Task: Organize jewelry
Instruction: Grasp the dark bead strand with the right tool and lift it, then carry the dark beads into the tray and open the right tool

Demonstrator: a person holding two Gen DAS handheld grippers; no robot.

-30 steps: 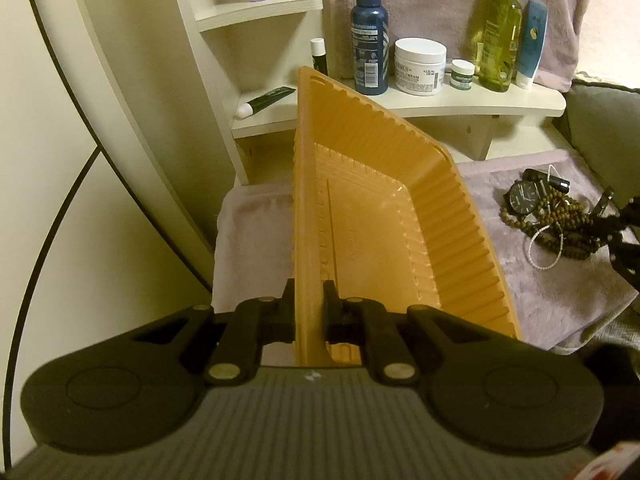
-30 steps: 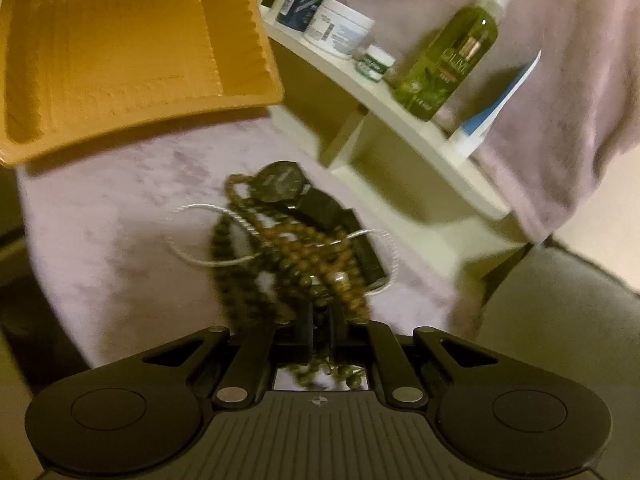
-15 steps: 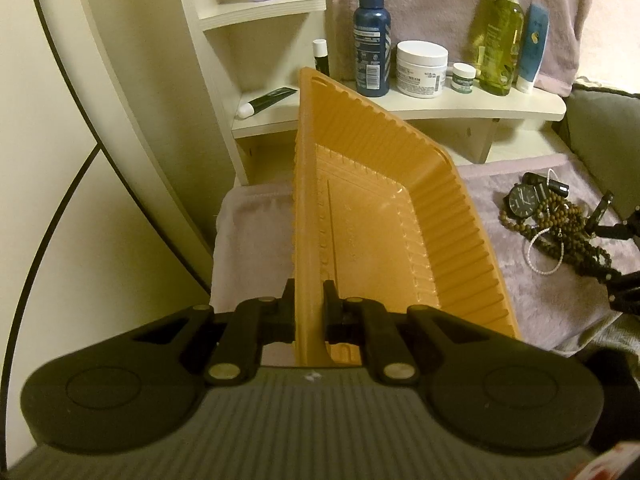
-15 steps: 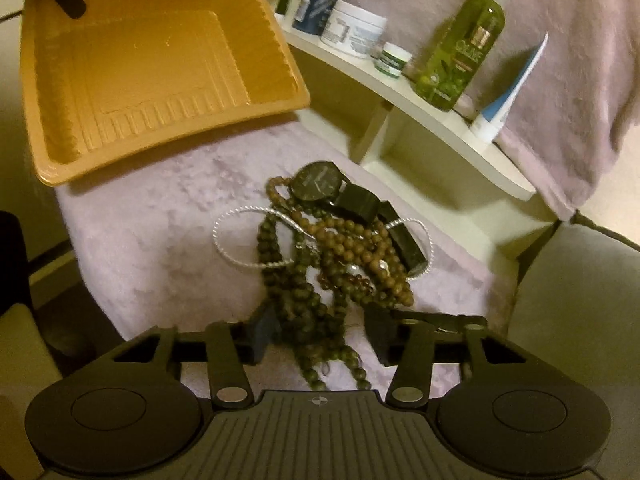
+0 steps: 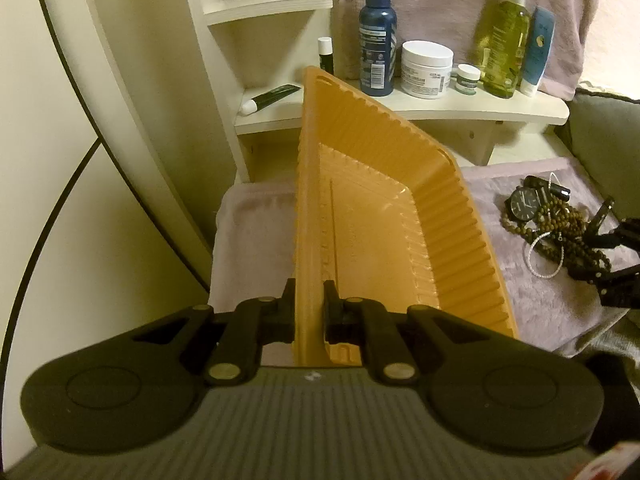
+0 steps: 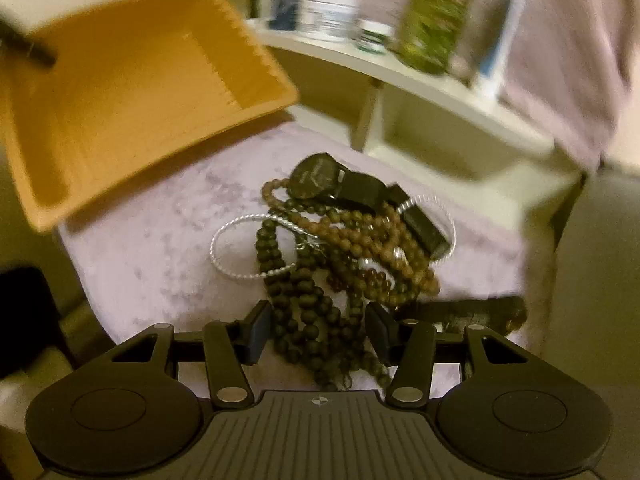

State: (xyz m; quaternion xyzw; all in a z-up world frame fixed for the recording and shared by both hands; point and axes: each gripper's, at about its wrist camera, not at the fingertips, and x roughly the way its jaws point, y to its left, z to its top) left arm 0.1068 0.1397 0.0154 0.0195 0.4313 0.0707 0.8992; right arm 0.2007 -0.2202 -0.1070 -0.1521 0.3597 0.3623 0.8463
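around me, a cream shelf [image 5: 440, 106] carries a dark blue spray bottle [image 5: 377, 36], a white jar [image 5: 426, 69], a small green-lidded pot [image 5: 467, 78], a green bottle [image 5: 505, 46] and a blue tube [image 5: 538, 51]. a black tube [image 5: 270, 98] lies on its lower ledge. nothing stands between my right gripper [image 6: 316, 330] and the jewelry pile [image 6: 344, 240].

my left gripper [image 5: 308, 308] is clamped tight on the near rim of the orange tray [image 5: 372, 216]. the tray is tipped up on that edge, its long axis running away from me toward the shelf, its hollow facing the jewelry. the pile sits on the mauve cloth [image 6: 152, 256], right of the tray: a black watch [image 6: 316, 176] at the far end, brown beads [image 6: 380, 248] and dark green beads [image 6: 304, 300] trailing toward me, a silver bangle [image 6: 236, 252] on the tray side.

a second ago my right jaws were pinched nearly together over the beads; now they stand about half apart, the dark green strands lying loose between the pads, gripped by neither. the tray has not moved.
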